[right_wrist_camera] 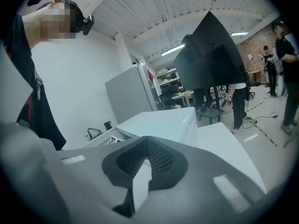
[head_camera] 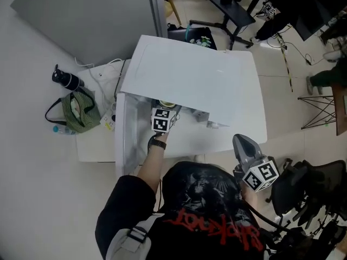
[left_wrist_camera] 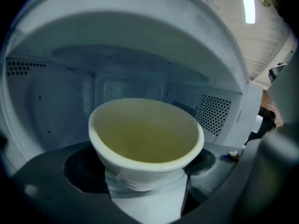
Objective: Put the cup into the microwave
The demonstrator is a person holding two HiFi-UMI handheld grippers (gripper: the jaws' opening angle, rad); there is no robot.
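A cream cup [left_wrist_camera: 145,139] sits tilted between my left gripper's [left_wrist_camera: 145,190] dark jaws, which are shut on its base. It hangs at the mouth of the white microwave [left_wrist_camera: 46,92], with the perforated cavity walls just beyond it. From the head view, the cup [head_camera: 166,105] and left gripper [head_camera: 164,112] are at the front opening of the microwave [head_camera: 195,85], whose door [head_camera: 122,145] stands open at the left. My right gripper [head_camera: 242,144] is held back by the person's body, jaws shut and empty. In its own view the right gripper [right_wrist_camera: 147,146] points over the microwave top [right_wrist_camera: 163,125].
A green bag [head_camera: 79,111] and a black bottle [head_camera: 66,80] lie on the low white table [head_camera: 95,145] left of the microwave. Office chairs [head_camera: 230,7] stand behind it, another black chair [head_camera: 303,194] at the lower right. People [right_wrist_camera: 287,55] stand far off.
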